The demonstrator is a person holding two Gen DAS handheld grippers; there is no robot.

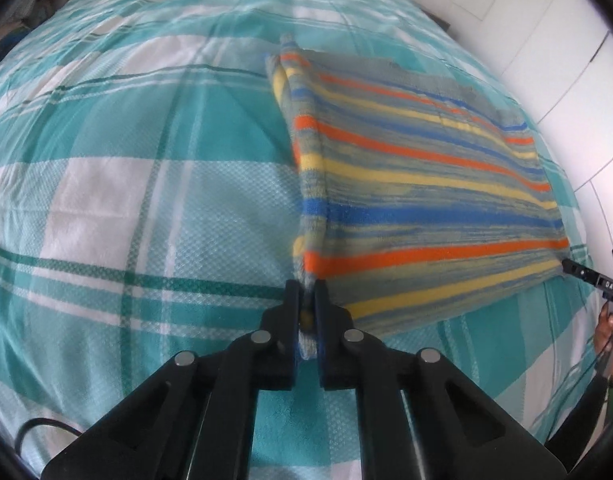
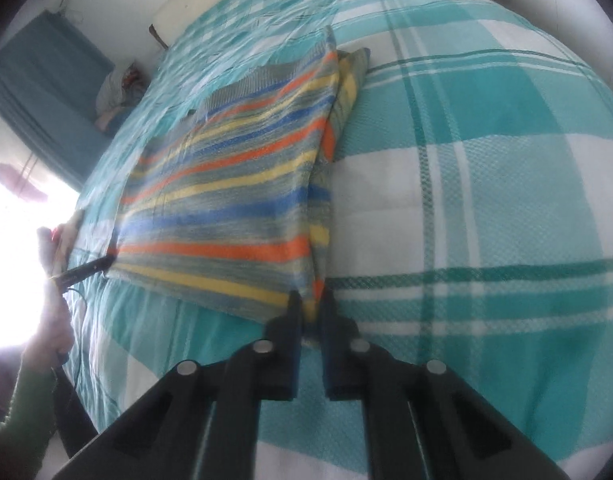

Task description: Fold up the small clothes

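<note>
A small knitted garment (image 1: 426, 200) with orange, yellow, blue and grey stripes is stretched between both grippers, just above the bed. My left gripper (image 1: 306, 286) is shut on its near left corner, with a fold of knit bunched between the fingers. My right gripper (image 2: 311, 296) is shut on the near right corner of the garment (image 2: 234, 200). In each wrist view the other gripper shows at the far corner: the right gripper (image 1: 578, 271) at the right edge, the left gripper (image 2: 106, 261) at the left. A folded-under layer shows along each gripped side.
The bed cover (image 1: 146, 200) is a teal and white check and fills most of both views. White wardrobe doors (image 1: 546, 20) stand beyond the bed. A teal curtain (image 2: 46, 92) and a bright window are to the left. A hand in a green sleeve (image 2: 22, 392) holds the left gripper.
</note>
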